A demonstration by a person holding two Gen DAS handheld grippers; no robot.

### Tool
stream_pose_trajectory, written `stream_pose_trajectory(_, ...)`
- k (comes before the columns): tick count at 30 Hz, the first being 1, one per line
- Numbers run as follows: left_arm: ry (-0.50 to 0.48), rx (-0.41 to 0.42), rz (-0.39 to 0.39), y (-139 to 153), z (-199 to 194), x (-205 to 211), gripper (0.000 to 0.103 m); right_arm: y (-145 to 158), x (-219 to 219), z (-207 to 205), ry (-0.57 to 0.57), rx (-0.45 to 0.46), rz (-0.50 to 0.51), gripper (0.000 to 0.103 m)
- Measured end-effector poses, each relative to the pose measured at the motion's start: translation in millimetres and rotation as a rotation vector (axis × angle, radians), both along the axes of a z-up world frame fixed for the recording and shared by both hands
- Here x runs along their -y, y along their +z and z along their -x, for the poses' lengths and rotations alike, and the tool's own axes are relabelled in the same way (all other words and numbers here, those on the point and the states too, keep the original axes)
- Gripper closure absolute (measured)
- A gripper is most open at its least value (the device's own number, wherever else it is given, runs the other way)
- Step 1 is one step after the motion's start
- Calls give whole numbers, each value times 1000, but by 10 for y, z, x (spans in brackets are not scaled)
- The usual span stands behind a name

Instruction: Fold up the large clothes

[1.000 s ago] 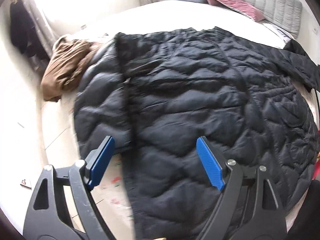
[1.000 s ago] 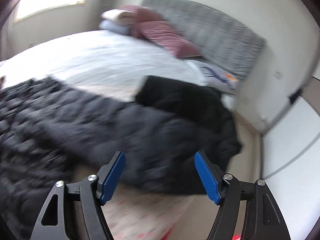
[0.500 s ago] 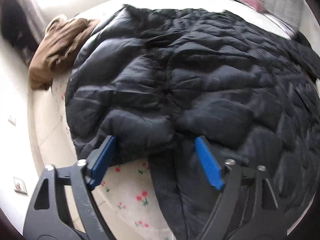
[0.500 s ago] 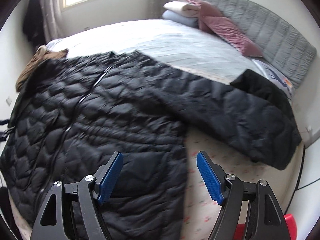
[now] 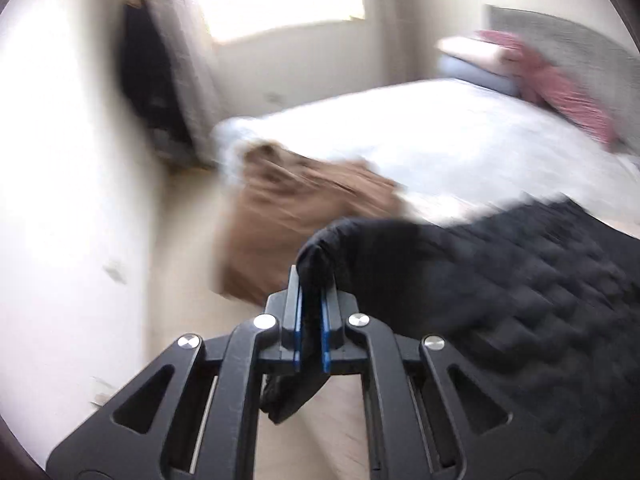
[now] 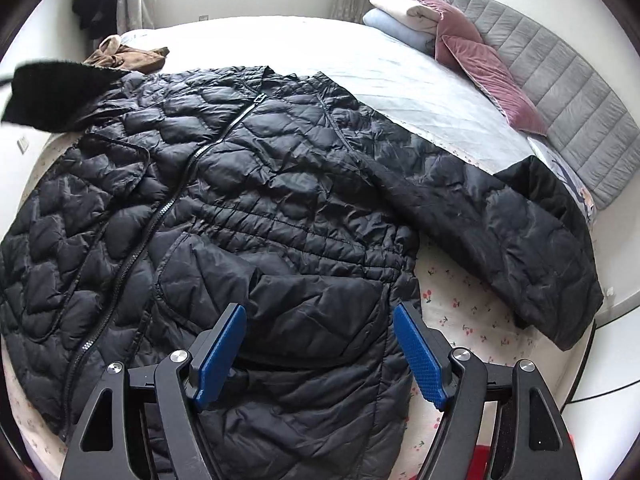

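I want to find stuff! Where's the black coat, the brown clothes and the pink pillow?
coat (image 6: 280, 200): right wrist view, on its quilted front.
brown clothes (image 6: 132, 58): right wrist view, middle of the crumpled heap.
pink pillow (image 6: 488, 76): right wrist view, on its velvet face.

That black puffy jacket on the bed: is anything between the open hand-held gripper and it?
Nothing visible. The right hand-held gripper hovers open directly over the black jacket, only air between them.

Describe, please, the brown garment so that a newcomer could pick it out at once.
Start at the bed; a black quilted jacket covers its near half. Past the jacket's lifted sleeve, near the bed's far left corner, the brown garment lies crumpled, the only tan piece there.
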State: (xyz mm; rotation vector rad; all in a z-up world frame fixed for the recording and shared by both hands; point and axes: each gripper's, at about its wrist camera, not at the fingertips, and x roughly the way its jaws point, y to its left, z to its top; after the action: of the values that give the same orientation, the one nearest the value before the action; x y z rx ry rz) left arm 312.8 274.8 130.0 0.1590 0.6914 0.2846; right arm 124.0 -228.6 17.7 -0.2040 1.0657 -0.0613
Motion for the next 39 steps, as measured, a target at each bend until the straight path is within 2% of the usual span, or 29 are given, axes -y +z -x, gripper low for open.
stream_pose_trajectory(1, 58, 15, -60, 50, -82, -93, 90, -9, -12, -11, -2, -4, 6, 26)
stream_pose_trajectory(5, 383, 8, -453, 28, -401, -463, 74, 14, -29, 16, -9, -6, 10, 26)
stream_pose_trajectory(6, 423, 1, -471, 3, -408, -525, 58, 28, -23, 37, -11, -3, 11, 26)
stream_pose_trajectory(7, 430, 2, -441, -17, -379, -562, 34, 41, -6, 59, -14, 1, 11, 26)
stream_pose_trajectory(9, 376, 32, -303, -95, -228, -588, 18, 61, 49, 101, -25, 4, 5, 26)
stream_pose_trajectory(10, 347, 25, -264, -155, -189, -547, 18, 65, 100, 120, -36, 2, -4, 26)
stream_pose_trajectory(13, 254, -71, -182, -440, -45, -428, 18, 64, 252, 165, -80, -3, -35, 26)
stream_pose_trajectory(22, -200, -272, 130, -1234, 778, 343, 18, -13, 651, 520, -140, -24, -157, 26)
stream_pose_trajectory(26, -328, -324, 233, -1415, 1065, 599, 18, -215, 813, 705, -167, -67, -223, 26)
stream_pose_trajectory(29, -413, -380, 344, -1580, 1175, 716, 18, -383, 910, 820, -183, -84, -270, 26)
stream_pose_trajectory(33, -474, -474, 477, -1864, 1395, 752, 19, -658, 1059, 930, -223, -114, -338, 26)
stream_pose_trajectory(35, -484, -505, 553, -1975, 1491, 728, 23, -798, 1126, 977, -246, -126, -362, 26)
stream_pose_trajectory(36, -494, -522, 606, -2019, 1528, 712, 34, -877, 1170, 1006, -260, -128, -390, 26)
stream_pose_trajectory(37, -505, -540, 653, -2042, 1574, 704, 50, -943, 1212, 1032, -273, -126, -433, 26)
stream_pose_trajectory(38, -519, -561, 710, -2083, 1617, 708, 56, -1001, 1246, 1061, -285, -127, -488, 28)
stream_pose_trajectory(39, -528, -572, 736, -2097, 1662, 713, 65, -1036, 1263, 1084, -291, -125, -538, 35)
